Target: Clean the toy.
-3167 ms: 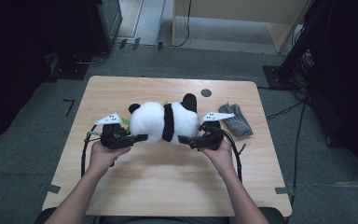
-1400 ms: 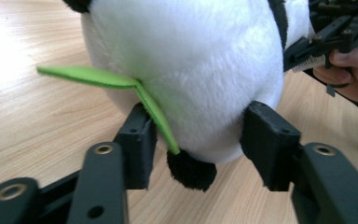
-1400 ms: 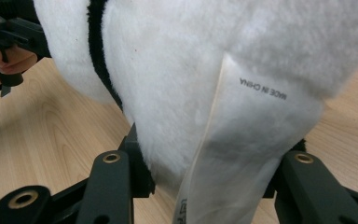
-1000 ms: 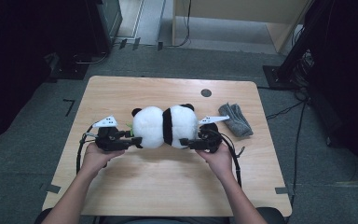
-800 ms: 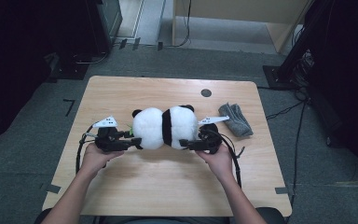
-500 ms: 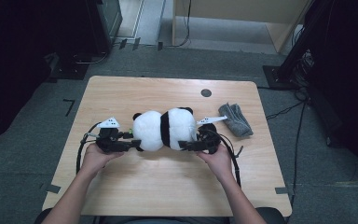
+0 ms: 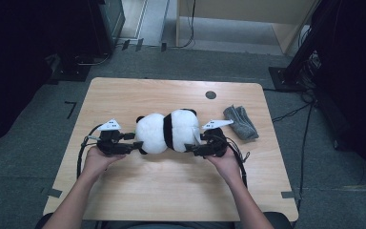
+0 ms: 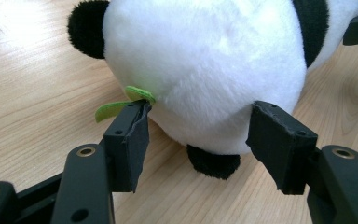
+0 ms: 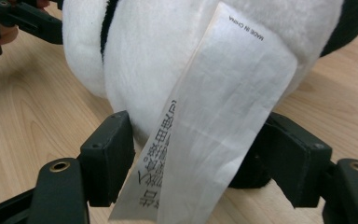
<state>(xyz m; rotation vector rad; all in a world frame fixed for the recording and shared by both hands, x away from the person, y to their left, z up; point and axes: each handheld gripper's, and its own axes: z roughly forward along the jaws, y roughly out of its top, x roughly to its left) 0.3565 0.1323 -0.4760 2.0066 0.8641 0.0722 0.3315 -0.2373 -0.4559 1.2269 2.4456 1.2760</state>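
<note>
While it lay: the plush panda [image 7: 166,132] rested mid-table [image 7: 124,95], left of a grey cloth [image 7: 240,122].
Tag [image 9: 209,140]: read "MADE IN CHINA".
Left gripper [image 8: 205,140]: jaws just opening, released around panda.
Right gripper [image 9: 200,154]: likewise parted, panda between.

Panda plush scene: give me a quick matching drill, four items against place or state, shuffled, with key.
Items:
1. panda plush
2. grey cloth
3. white label
4. green tag

Place or state:
A. hangs off the plush between the right gripper's fingers
B. lies across the table middle, a gripper at each end
C. sticks out of the plush at a finger of the left gripper
D. bunched on the table near its right edge, apart from the plush

Pairs: 1-B, 2-D, 3-A, 4-C
</note>
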